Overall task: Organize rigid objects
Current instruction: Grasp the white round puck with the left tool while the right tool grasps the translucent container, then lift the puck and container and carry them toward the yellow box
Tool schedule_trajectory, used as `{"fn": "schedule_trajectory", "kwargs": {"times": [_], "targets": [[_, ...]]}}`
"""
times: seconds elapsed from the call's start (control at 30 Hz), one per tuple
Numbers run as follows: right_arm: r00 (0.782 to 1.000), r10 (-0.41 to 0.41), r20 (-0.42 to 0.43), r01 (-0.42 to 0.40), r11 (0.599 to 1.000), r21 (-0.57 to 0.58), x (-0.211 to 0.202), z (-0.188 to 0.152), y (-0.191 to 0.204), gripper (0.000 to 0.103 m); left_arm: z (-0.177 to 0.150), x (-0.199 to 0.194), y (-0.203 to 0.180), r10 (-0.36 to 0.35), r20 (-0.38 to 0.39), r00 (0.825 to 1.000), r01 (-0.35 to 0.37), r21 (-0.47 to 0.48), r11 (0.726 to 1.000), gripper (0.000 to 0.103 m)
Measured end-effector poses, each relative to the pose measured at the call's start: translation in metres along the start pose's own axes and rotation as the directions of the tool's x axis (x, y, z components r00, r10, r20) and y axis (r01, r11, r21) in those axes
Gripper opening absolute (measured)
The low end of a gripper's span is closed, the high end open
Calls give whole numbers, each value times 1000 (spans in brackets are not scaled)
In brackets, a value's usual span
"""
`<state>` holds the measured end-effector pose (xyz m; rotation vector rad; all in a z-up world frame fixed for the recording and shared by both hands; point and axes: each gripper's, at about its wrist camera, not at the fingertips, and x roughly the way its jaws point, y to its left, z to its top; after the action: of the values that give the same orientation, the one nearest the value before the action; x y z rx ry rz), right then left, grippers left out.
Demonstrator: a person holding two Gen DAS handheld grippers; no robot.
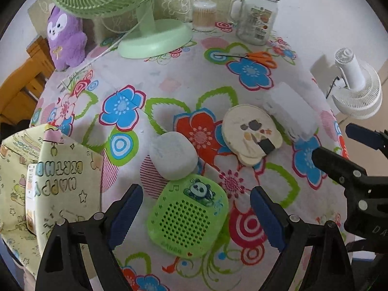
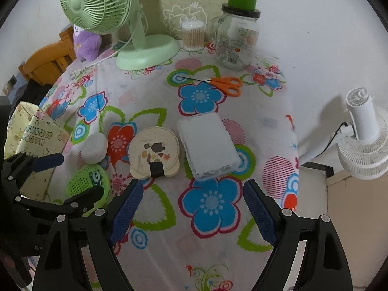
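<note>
Two grippers hang over the flowered tablecloth (image 2: 155,92), both with jaws spread wide and nothing pinched. My left gripper (image 1: 196,215) straddles the green panda speaker (image 1: 189,218), pads apart from its sides on either hand, not touching that I can see. My right gripper (image 2: 191,213) has only a blue printed flower between its fingers.

Just beyond the speaker sits a white rounded case (image 1: 173,155), close against the speaker's far edge. Next out, to the right, lies a round cream disc stack (image 2: 155,152) with a black clip at its near rim. Beside that, near its right edge, is a clear plastic box (image 2: 208,145), lying flat. At the left table edge stands a yellow-green birthday bag (image 1: 60,181).

Farther back, orange scissors (image 2: 225,84) lie flat, blades pointing left. Along the far edge: a green fan (image 2: 97,2), a purple plush (image 1: 65,38) behind its left side, a cotton-swab tub (image 2: 192,35), and a glass jar (image 2: 236,41) with a green cup on its lid. Off the table at right, a white fan (image 2: 363,140).
</note>
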<state>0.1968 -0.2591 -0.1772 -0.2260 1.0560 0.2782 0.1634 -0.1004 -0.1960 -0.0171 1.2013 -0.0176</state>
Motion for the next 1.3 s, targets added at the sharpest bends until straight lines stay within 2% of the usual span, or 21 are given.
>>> {"fn": "schedule_trajectory", "kwargs": {"times": [0.2, 0.43, 0.57, 0.8, 0.9, 1.03, 1.07, 1.1, 1.23, 1.3], "targets": [[1000, 25, -8, -24, 999, 38, 14, 10, -5, 87, 10, 14, 10, 15, -26, 1000, -16, -56, 998, 85], [1000, 8, -15, -7, 999, 54, 28, 20, -15, 87, 19, 24, 12, 62, -13, 998, -62, -38, 997, 78], [1000, 4, -26, -2, 998, 60, 36, 25, -20, 87, 22, 30, 14, 61, -5, 998, -61, -30, 998, 75], [998, 4, -59, 0, 998, 66, 56, 32, -24, 87, 29, 44, 30, 14, -43, 999, -19, -115, 993, 59], [998, 2, -69, 3, 998, 61, 64, 35, -24, 87, 31, 44, 31, 21, -31, 999, -24, -117, 993, 54], [997, -3, -74, 7, 998, 59, 72, 38, -25, 87, 31, 45, 30, 30, -20, 999, -32, -107, 994, 54], [997, -1, -81, 6, 998, 60, 75, 38, -25, 86, 31, 45, 30, 30, -18, 999, -32, -106, 994, 54], [996, -1, -85, 7, 998, 63, 78, 38, -26, 80, 32, 45, 30, 30, -17, 999, -32, -105, 994, 54], [996, 37, -78, -28, 994, 106, 81, 38, -30, 68, 32, 46, 28, 36, -15, 999, -37, -88, 995, 54], [995, 6, -95, 1, 997, 79, 82, 37, -25, 64, 34, 46, 23, 32, -17, 999, -33, -75, 997, 53]]}}
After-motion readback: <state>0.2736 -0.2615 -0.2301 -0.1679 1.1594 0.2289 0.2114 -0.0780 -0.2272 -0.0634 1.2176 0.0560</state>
